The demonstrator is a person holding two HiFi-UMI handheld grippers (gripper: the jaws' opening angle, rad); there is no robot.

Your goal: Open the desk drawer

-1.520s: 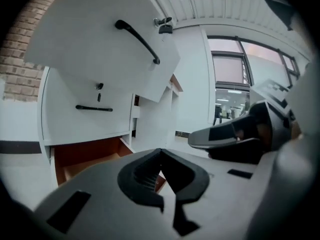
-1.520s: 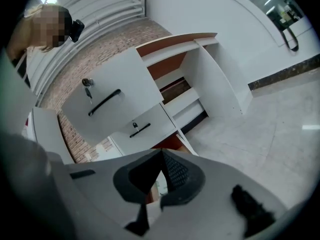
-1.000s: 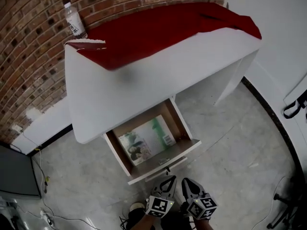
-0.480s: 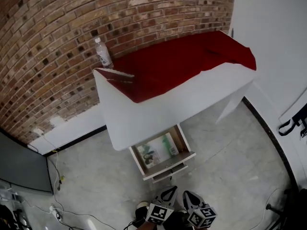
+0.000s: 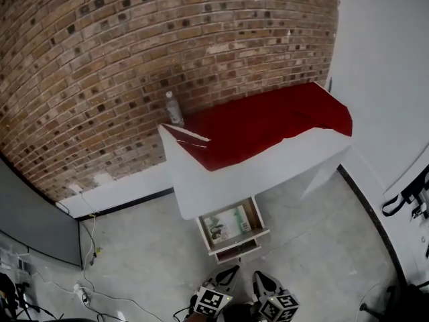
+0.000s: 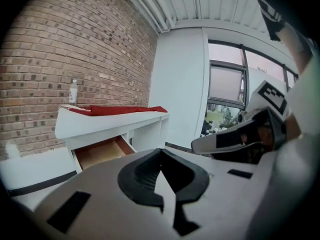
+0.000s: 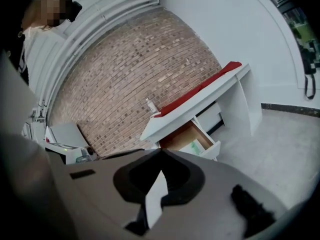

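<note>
Count: 1 desk (image 5: pixel 221 188), 1 drawer (image 5: pixel 240 239), 1 bottle (image 5: pixel 173 108), 1 red cloth (image 5: pixel 268 123), 1 booklet (image 5: pixel 228 223), 2 grippers.

Drawer: pulled out from under the desk's front edge, near the front-left corner. The inside is open to view and the booklet lies flat on the bottom.

Bottle: upright at the back-left corner, beside the brick wall (image 5: pixel 134 59).

Cloth: covers the back of the top from the left corner to the right end. The strip along the front edge is bare white.

Left gripper (image 5: pixel 226 275): jaws closed tip to tip, nothing between them. It is off the drawer front and touches nothing.

Right gripper (image 5: pixel 261 278): jaws likewise closed and empty, just beside the left one.

Room: the back edge is against the brick wall and the right end is near a white wall (image 5: pixel 389 79). Bare floor (image 5: pixel 147 247) lies along the front edge on both sides of the drawer, and between the drawer front and the grippers. Cables (image 5: pixel 87 294) lie on the floor well off the left end.
</note>
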